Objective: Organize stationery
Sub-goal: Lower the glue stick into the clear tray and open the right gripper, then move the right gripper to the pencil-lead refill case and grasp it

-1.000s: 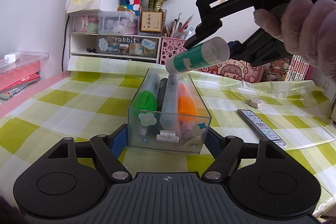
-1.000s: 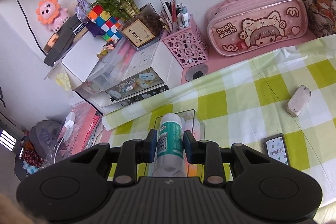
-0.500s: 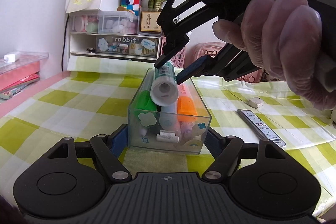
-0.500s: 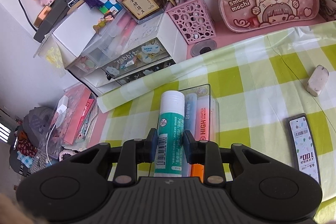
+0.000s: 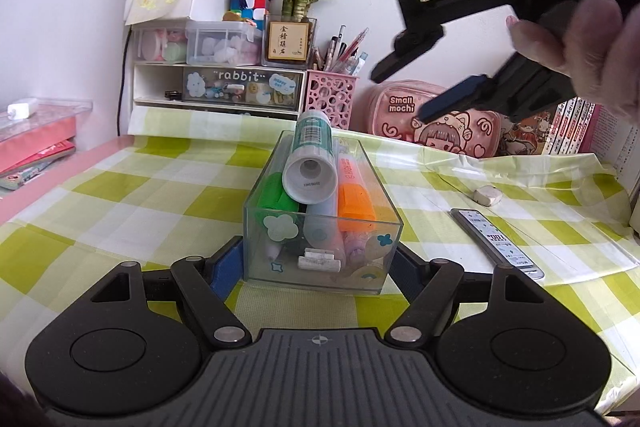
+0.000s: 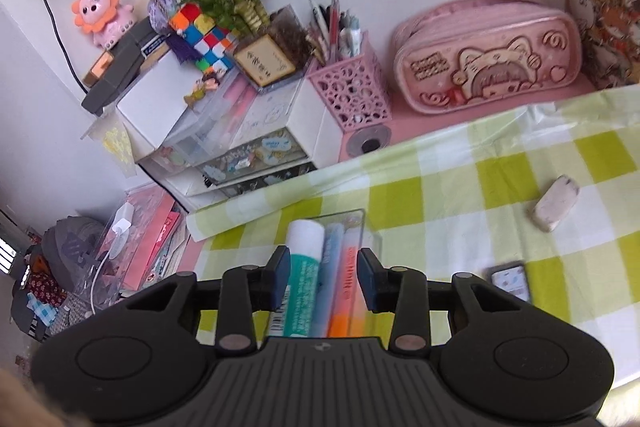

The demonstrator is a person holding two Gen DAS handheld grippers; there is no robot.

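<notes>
A clear plastic box point(image 5: 320, 259) sits on the green checked tablecloth, and my left gripper point(image 5: 316, 261) is shut on its near end. Inside lie a green highlighter point(image 5: 276, 199), an orange highlighter point(image 5: 354, 203) and other pens. A white and teal glue stick point(image 5: 312, 159) rests on top of them, lengthwise. In the left wrist view my right gripper point(image 5: 416, 91) hangs above and to the right of the box. Its jaws are opening and nothing is between the pads. In the right wrist view the right gripper point(image 6: 323, 261) looks down on the glue stick point(image 6: 304, 267) below it.
A white eraser point(image 5: 486, 195) and a flat barcoded slab point(image 5: 496, 243) lie right of the box. At the back stand a pink pen basket point(image 5: 330, 99), a pink pencil case point(image 5: 436, 123) and a white drawer unit point(image 5: 216, 87). Books stand at far right.
The right gripper swung the glue stick in line with the box, laid it on the pens, let go, and drew back up and to the right. The left gripper kept still.
</notes>
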